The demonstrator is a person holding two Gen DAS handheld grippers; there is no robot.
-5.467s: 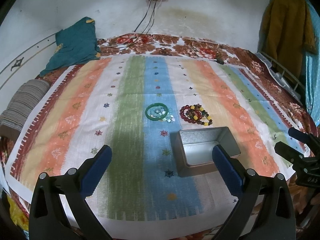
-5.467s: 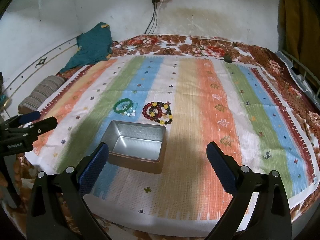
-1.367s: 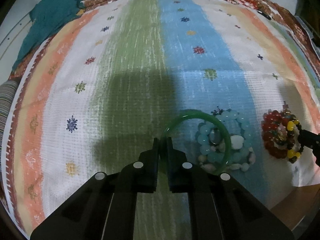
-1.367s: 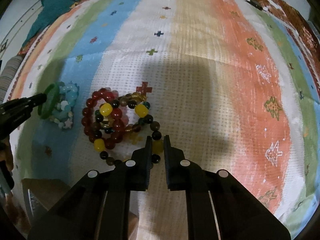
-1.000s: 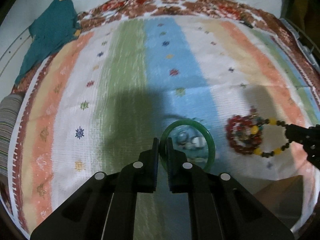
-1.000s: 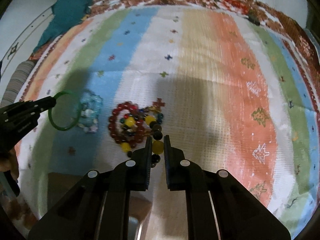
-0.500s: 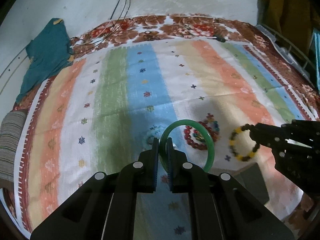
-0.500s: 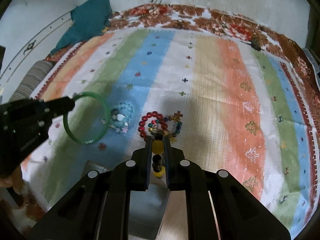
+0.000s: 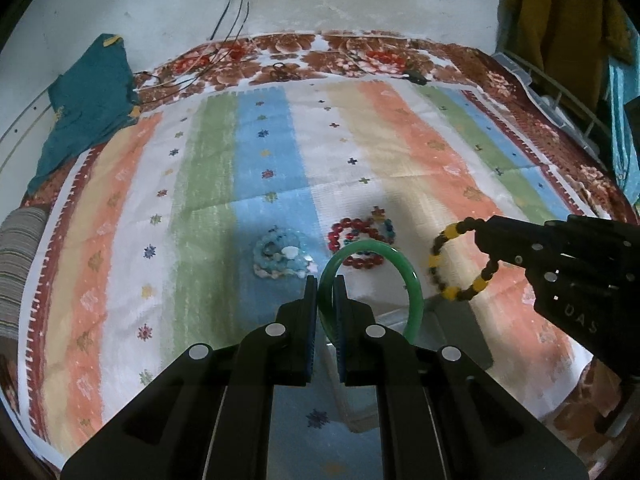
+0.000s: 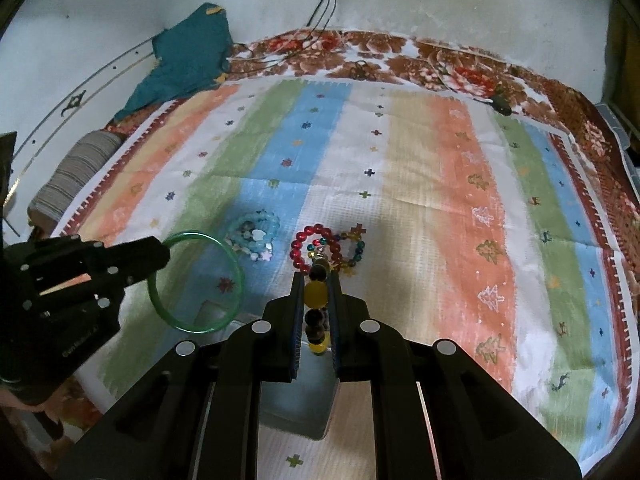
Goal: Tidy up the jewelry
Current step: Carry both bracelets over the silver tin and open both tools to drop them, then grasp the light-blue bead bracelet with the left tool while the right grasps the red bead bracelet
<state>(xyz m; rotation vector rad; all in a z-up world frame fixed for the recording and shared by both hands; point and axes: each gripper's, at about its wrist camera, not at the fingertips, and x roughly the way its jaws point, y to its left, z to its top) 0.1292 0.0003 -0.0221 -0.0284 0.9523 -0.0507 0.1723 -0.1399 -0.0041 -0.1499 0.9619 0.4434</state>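
Observation:
My left gripper (image 9: pixel 326 284) is shut on a green bangle (image 9: pixel 414 284), held in the air above the striped cloth; the bangle (image 10: pixel 236 276) also shows in the right wrist view beside the left gripper (image 10: pixel 162 254). My right gripper (image 10: pixel 316 280) is shut on a dark bead bracelet with yellow beads (image 10: pixel 316 294), lifted off the cloth; that bracelet (image 9: pixel 442 256) hangs from the right gripper (image 9: pixel 482 230) in the left wrist view. A metal tin (image 10: pixel 298 412) lies below both, mostly hidden by the fingers. A pale blue bead bracelet (image 9: pixel 280 256) and red bead bracelets (image 9: pixel 356 236) lie on the cloth.
A striped cloth (image 9: pixel 400 152) covers a bed with a floral sheet (image 9: pixel 320 50). A teal garment (image 9: pixel 88 100) lies at the back left and a striped roll (image 9: pixel 16 260) at the left edge. Cables (image 9: pixel 236 4) hang down the wall; clothes (image 9: pixel 560 20) hang at the right.
Both grippers have risen and drawn back from the cloth, carrying the bangle and the yellow-beaded bracelet over the tin. More of the bed and wall now shows.

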